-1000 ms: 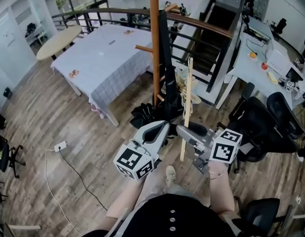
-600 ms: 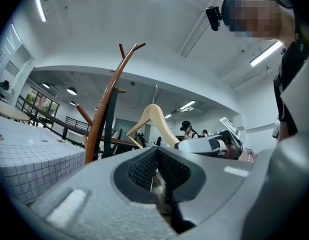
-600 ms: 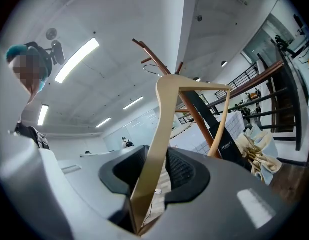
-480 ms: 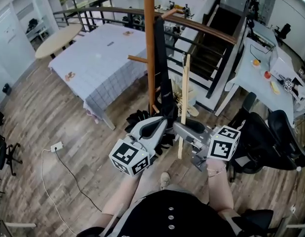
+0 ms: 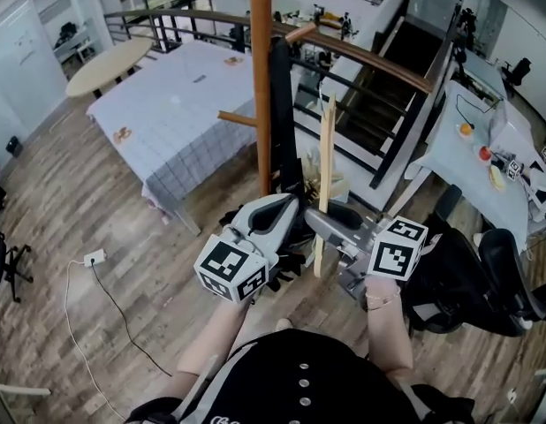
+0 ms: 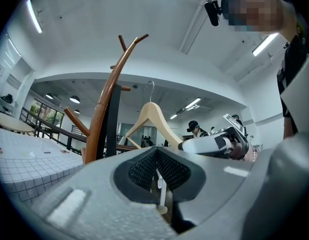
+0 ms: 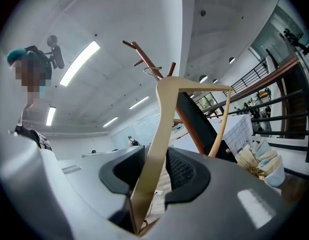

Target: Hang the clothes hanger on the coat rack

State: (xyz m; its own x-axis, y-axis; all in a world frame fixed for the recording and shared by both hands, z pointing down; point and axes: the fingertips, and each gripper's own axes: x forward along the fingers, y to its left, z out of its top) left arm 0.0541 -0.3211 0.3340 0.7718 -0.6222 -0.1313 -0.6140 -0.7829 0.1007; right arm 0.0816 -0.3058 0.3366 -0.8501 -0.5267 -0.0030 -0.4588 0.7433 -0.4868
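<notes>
The wooden coat rack point(image 5: 261, 87) stands straight ahead, with a dark garment point(image 5: 286, 104) hanging down its right side. My right gripper point(image 5: 322, 226) is shut on one arm of the pale wooden clothes hanger point(image 5: 324, 162), which stands upright just right of the pole. In the right gripper view that arm point(image 7: 167, 129) runs up between the pads point(image 7: 187, 171), the metal hook close to the rack's upper pegs point(image 7: 144, 54). My left gripper point(image 5: 286, 208) is shut and holds nothing, beside the right one. The left gripper view shows hanger point(image 6: 153, 115) and rack point(image 6: 105, 109) ahead.
A table with a checked cloth point(image 5: 180, 113) and a round table point(image 5: 105, 64) lie to the left behind the rack. A railing point(image 5: 361, 47) and stairs run behind it. A desk point(image 5: 472, 148) and black office chairs point(image 5: 472, 276) are at the right. A power strip point(image 5: 94, 258) lies on the floor.
Both grippers and the hanger have moved forward, closer to the rack. The rack's pole now stands nearer and larger in the head view.
</notes>
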